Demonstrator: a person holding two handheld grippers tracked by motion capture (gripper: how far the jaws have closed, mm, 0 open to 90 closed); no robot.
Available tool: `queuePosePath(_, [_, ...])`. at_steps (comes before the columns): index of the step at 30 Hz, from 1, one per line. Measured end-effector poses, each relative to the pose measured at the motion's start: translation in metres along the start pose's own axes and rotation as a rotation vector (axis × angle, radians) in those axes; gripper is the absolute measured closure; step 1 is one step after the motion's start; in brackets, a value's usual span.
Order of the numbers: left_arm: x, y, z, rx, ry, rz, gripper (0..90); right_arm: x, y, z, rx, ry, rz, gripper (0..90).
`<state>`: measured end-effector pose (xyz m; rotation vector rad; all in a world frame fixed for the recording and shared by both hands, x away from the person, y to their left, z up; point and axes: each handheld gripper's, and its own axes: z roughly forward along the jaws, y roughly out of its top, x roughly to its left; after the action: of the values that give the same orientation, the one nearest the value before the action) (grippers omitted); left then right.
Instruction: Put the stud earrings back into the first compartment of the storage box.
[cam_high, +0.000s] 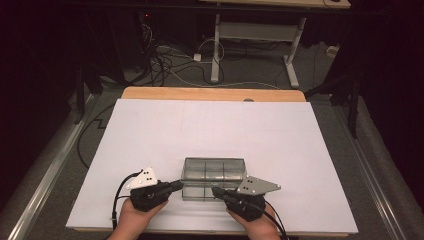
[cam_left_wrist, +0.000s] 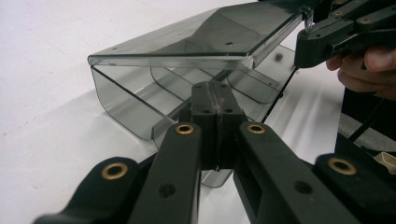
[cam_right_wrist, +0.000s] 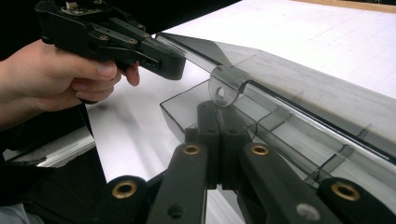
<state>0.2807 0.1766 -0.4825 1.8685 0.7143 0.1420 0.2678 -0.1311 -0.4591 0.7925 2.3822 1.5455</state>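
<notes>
The high view looks forward and down from six o'clock; each gripper view sits close behind its own jaws. All share the clear box (cam_high: 214, 174) (cam_left_wrist: 187, 60) (cam_right_wrist: 299, 102) on the table (cam_high: 150, 130).

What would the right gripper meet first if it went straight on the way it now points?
Probably the clear compartment box: the right gripper points at its front wall, just under the lid's latch tab.

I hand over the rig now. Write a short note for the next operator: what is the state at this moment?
Left tongs: shut, at the box's left front corner by the lid edge.
Right tongs: shut, just under the latch tab.
Clear box: near the front of the white table, lid raised partway, compartments look empty.
Done: lid unlatched.
Left: probably swing it fully open.
</notes>
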Motion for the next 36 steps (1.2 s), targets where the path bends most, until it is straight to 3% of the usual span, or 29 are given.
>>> queuePosePath(24, [-0.003, 0.005, 0.002, -0.016, 0.004, 0.024, 87.5, 0.000, -0.002, -0.002, -0.001, -0.006, -0.003, 90.0])
queuePosePath(36, [0.000, 0.010, 0.006, -0.021, -0.005, 0.034, 87.5, -0.004, -0.009, -0.013, 0.015, -0.059, 0.000, 90.0])
